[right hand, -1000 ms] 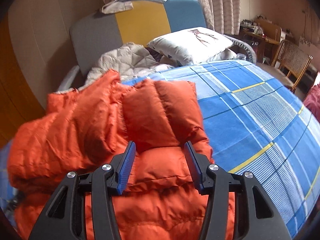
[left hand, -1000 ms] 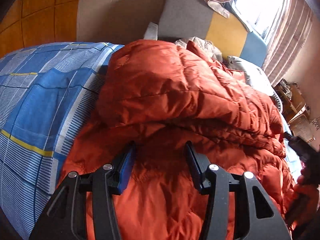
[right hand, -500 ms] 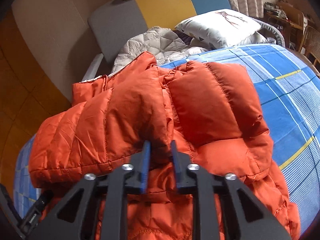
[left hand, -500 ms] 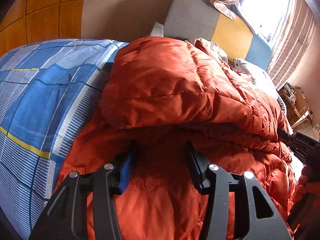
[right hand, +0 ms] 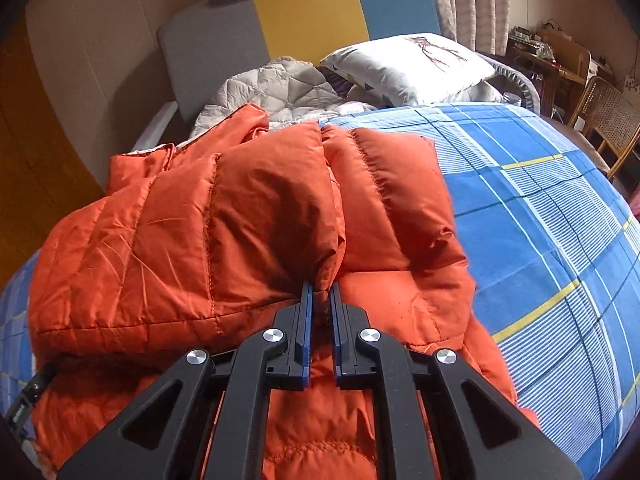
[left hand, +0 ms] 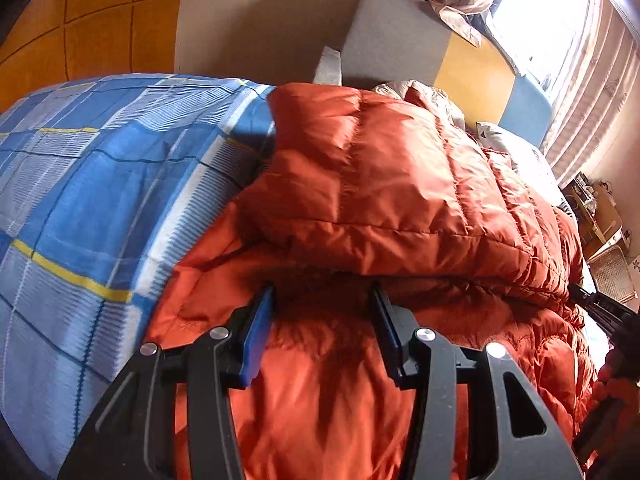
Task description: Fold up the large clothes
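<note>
The bed [right hand: 560,216], under a blue checked cover, carries an orange down jacket [right hand: 200,232] spread across it toward the headboard. The jacket is already doubled: a puffy top layer lies over a flatter bottom layer, and the top layer's near edge runs crosswise just ahead of both tools.

That edge is what the next move looks to hinge on, and the right tool [right hand: 320,300] is the one on it. Its jaws are closing, the last gap nearly gone, with a corner of the top layer pinched between the pads. The left tool [left hand: 322,296] stands apart, about half open. Its tips reach just under the overhang of the top layer and rest over the lower one, nothing gripped.

The right view shows the seam where two quilted panels meet, the pillow [right hand: 408,64] and a grey quilt by the headboard. The left view shows instead how far the jacket runs away to its right, and, at that far edge, the other tool with a hand [left hand: 618,364] on it.
</note>
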`<action>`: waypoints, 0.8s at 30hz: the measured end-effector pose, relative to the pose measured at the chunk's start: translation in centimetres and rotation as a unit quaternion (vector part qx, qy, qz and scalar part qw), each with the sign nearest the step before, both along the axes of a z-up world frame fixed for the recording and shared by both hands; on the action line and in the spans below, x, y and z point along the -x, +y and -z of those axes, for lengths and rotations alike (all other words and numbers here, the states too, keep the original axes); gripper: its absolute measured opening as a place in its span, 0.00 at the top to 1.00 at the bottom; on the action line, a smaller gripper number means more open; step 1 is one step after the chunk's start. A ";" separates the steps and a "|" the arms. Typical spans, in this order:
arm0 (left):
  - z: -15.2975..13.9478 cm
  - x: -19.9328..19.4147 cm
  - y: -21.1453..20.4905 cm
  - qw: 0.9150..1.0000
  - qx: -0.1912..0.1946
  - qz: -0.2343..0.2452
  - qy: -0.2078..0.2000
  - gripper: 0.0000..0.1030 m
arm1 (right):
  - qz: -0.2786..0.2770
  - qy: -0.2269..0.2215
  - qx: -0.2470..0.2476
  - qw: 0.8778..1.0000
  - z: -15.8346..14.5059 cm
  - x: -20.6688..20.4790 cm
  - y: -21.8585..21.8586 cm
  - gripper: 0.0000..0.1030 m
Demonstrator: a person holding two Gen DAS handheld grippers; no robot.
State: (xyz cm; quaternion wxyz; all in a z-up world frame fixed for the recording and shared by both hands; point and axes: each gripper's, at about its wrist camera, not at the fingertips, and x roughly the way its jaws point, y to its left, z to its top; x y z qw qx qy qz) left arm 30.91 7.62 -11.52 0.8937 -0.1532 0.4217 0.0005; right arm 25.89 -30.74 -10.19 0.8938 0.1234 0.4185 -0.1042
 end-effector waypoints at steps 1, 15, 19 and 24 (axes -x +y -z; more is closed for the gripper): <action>-0.5 0.5 0.1 1.000 -0.003 -0.002 -0.008 0.52 | 0.001 0.000 -0.004 1.000 0.0 0.2 -0.2 0.92; -6.0 -4.1 -3.5 0.997 -0.022 0.032 -0.069 0.36 | 0.001 -0.049 0.019 0.999 -3.7 -0.1 -0.1 0.55; -6.4 -6.9 -4.8 0.997 -0.028 0.041 -0.066 0.35 | -0.019 -0.061 0.034 0.997 -4.6 -2.1 1.5 0.40; -5.6 -9.4 -5.7 0.997 -0.041 0.046 -0.055 0.35 | -0.049 -0.049 0.057 0.996 -3.7 -5.4 3.3 0.40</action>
